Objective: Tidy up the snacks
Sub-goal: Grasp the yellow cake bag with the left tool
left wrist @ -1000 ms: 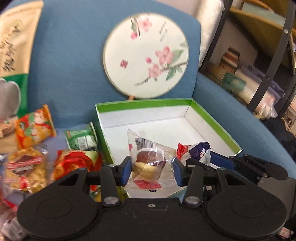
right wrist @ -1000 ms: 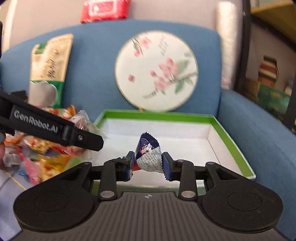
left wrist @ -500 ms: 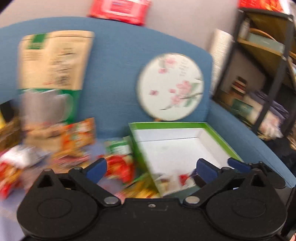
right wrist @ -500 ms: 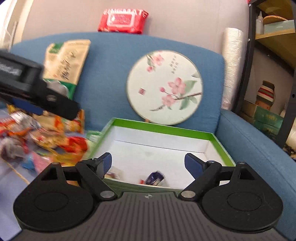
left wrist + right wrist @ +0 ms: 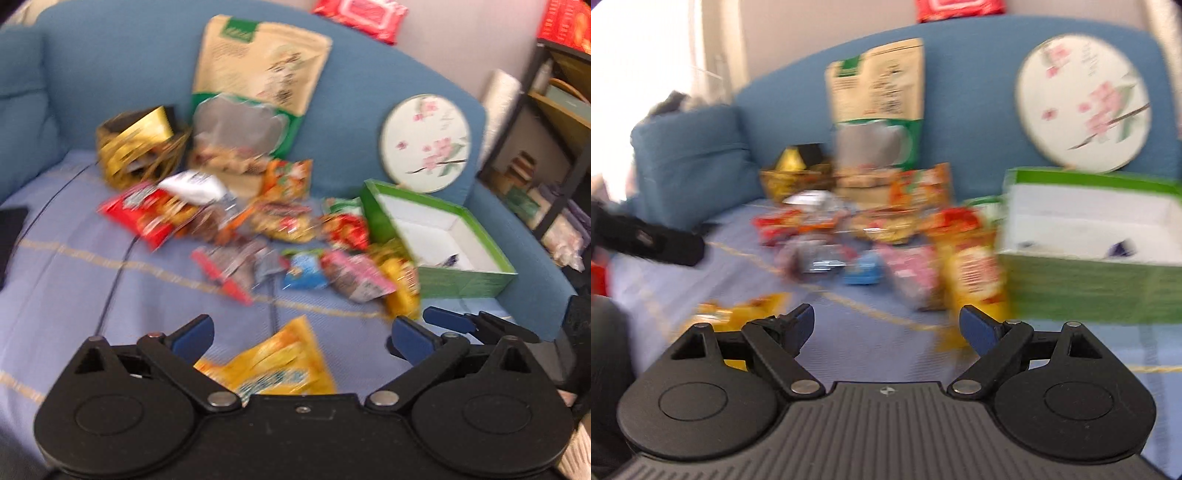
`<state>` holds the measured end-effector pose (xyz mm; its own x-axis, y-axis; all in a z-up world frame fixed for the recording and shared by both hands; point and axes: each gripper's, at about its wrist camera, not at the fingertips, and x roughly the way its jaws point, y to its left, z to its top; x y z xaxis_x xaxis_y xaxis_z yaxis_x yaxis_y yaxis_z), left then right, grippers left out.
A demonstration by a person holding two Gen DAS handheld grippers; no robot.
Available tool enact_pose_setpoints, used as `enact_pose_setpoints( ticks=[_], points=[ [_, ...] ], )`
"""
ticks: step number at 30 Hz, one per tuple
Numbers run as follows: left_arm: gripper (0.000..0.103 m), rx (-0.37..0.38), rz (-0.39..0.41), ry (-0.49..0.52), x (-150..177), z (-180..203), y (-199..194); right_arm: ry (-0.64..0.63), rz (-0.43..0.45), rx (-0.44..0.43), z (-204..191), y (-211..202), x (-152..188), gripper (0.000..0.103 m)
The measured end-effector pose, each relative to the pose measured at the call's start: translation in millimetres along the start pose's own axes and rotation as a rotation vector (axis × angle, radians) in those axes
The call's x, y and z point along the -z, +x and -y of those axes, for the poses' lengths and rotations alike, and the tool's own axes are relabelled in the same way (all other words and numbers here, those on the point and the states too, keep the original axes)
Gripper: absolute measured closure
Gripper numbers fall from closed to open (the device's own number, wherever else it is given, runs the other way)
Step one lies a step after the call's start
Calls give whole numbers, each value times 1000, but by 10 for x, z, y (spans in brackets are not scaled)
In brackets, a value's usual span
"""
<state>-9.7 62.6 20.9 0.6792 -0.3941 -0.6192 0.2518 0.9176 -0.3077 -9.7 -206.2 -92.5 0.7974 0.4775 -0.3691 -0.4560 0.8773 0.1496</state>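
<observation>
Jaws of both grippers spread wide, empty; snack pile (image 5: 266, 229) blurred; box (image 5: 461, 273) contents barely legible.

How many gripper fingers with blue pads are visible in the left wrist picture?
3: the left gripper own two fingers, low in the picture, wide apart, and one finger of the right gripper at the right edge.

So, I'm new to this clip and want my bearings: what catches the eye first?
A bright heap of snack packets sprawls across the sofa seat. Right of it stands a green box, nearly empty, with a round flowered fan propped behind. A yellow packet lies nearest, under the open left gripper.
</observation>
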Motion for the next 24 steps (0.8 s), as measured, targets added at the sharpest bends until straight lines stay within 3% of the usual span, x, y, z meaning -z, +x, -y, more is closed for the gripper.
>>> enact_pose_setpoints(
  ticks=[6,11,14,15,16,17,18,20,22,24],
  points=[
    [0,32,-67,-211,255,-491,-129,20,-85,-183,-280,152,135,0],
    [0,84,-97,-341,358,-727,-27,72,-114,-246,-345,257,102,0],
    [0,106,-97,-355,356,-766,46,71,-125,-250,-367,335,72,0],
    [4,108,-102,-350,352,-762,82,75,-141,-251,-372,381,78,0],
    [19,112,-107,-345,359,-757,121,82,-157,-256,-364,425,100,0],
    [42,120,-111,-340,374,-752,161,92,-176,-257,-355,479,123,9],
    [55,128,-114,-338,385,-747,199,103,-201,-260,-342,526,149,33],
    [71,133,-105,-332,390,-728,241,123,-220,-264,-314,545,184,56],
    [77,144,-102,-333,373,-693,249,116,-203,-270,-300,465,175,80],
    [81,168,-82,-309,309,-594,238,92,-153,-259,-294,339,140,87]
  ],
)
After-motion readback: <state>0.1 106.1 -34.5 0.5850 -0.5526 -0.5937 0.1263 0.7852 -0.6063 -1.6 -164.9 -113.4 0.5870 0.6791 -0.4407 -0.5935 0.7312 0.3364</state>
